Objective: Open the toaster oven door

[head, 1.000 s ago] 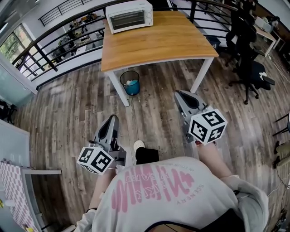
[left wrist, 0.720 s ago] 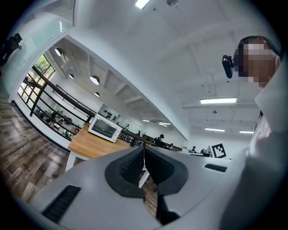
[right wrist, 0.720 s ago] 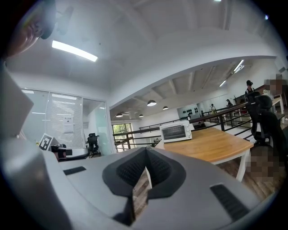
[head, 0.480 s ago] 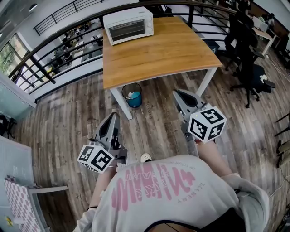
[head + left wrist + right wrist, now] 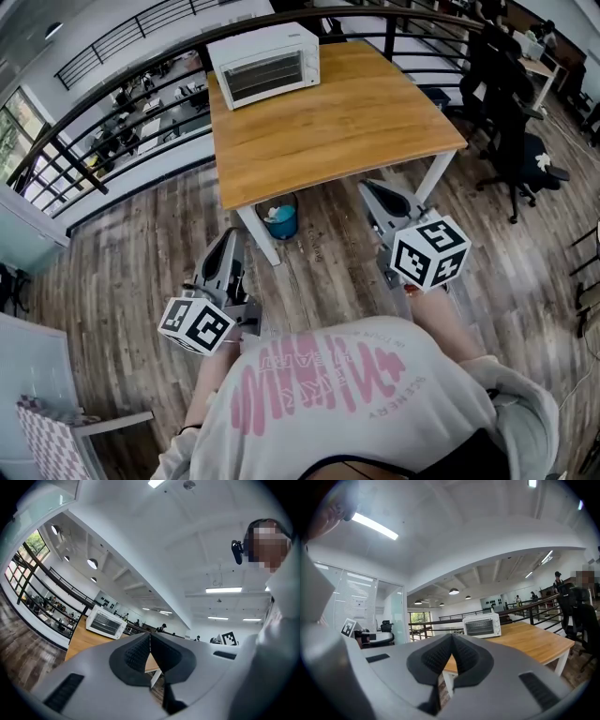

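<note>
Left gripper [image 5: 149, 636] and right gripper [image 5: 452, 638] hang clenched, empty, short of the closed toaster oven [image 5: 264, 64]; only the head view shows the wastebasket [image 5: 280, 221] under the table [image 5: 347, 112].

1. The toaster oven [image 5: 264, 64] is white.
2. The table [image 5: 356, 103] has an orange-brown wood top and white legs.
3. The floor [image 5: 122, 272] is grey-brown planks with dark streaks.
4. The bin [image 5: 280, 220] is dark, with blue inside.
5. The left gripper [image 5: 231, 240] and right gripper [image 5: 373, 190] are grey — each cube has black and white squares.
6. The shirt [image 5: 328, 394] is pale grey with pink letters.
</note>
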Motion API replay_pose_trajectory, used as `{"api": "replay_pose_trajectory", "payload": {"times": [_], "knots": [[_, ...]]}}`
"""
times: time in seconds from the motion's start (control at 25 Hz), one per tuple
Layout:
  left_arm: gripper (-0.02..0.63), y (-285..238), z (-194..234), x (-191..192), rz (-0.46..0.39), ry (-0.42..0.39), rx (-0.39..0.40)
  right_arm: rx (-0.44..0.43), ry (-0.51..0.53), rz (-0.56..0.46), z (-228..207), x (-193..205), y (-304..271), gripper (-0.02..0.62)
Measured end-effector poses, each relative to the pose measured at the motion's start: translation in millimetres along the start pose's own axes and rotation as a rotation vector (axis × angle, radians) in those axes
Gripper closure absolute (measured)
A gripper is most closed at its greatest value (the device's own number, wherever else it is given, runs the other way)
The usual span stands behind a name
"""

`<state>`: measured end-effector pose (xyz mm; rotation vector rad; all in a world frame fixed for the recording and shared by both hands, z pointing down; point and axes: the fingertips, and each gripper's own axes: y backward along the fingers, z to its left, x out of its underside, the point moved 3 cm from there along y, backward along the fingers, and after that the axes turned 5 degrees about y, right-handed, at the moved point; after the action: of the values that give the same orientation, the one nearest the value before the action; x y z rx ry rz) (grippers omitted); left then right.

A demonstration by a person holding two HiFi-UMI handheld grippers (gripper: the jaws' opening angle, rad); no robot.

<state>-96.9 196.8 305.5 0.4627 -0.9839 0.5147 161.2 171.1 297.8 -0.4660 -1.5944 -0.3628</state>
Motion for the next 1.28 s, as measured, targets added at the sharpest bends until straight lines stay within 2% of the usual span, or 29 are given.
{"api": "replay_pose_trajectory", "payload": {"times": [0.2,0.4,0.6,0.88,1.28], "knots": [[0.584,-5.8,30.0,-4.0,0.021,0.006,0.0,0.019,-0.001,0.028,6.5,11.1,-24.9,0.588],[0.584,1.3,49.6,1.7,0.041,0.05,-0.019,-0.008,0.013,0.086,20.9,25.2,-44.8,0.588],[0.584,17.5,71.2,-2.2,0.032,0.06,-0.056,-0.018,0.012,0.113,25.3,35.4,-63.1,0.588],[0.584,18.0,99.4,-0.8,0.006,0.081,-0.131,-0.052,-0.068,0.128,14.6,49.4,-91.1,0.588],[0.584,-31.1,146.2,-42.7,-0.058,0.053,-0.186,-0.098,-0.092,0.114,-25.0,31.0,-178.7,0.588]]}}
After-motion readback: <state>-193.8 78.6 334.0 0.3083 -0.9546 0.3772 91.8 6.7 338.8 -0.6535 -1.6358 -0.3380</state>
